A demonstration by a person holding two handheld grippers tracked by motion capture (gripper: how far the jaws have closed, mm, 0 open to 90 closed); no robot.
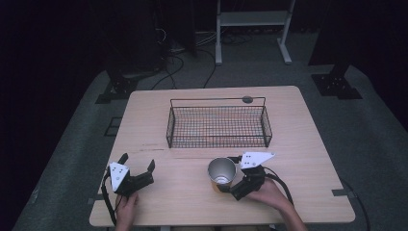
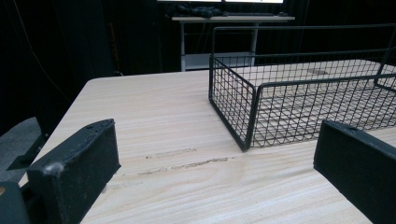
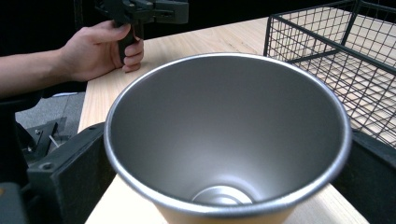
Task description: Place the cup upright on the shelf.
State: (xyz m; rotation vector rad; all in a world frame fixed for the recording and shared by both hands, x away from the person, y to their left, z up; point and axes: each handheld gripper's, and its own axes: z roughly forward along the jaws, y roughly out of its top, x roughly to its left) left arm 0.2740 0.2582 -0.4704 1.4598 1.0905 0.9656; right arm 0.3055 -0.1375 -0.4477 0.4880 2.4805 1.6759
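Cup (image 1: 222, 172) stands upright on the counter (image 1: 308, 144), just in front of the wire basket (image 1: 217, 126), clasped between the right tool's (image 1: 230, 182) jaws. Grasp looks done; next comes lifting it over the basket's near wall. Left tool (image 1: 138, 166) rests wide, holding nothing.

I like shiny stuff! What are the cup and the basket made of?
The cup looks like metal: its brushed silver inside and bright rim shine softly. The basket looks like thin wire coated matte black, since you can see the table through its grid.
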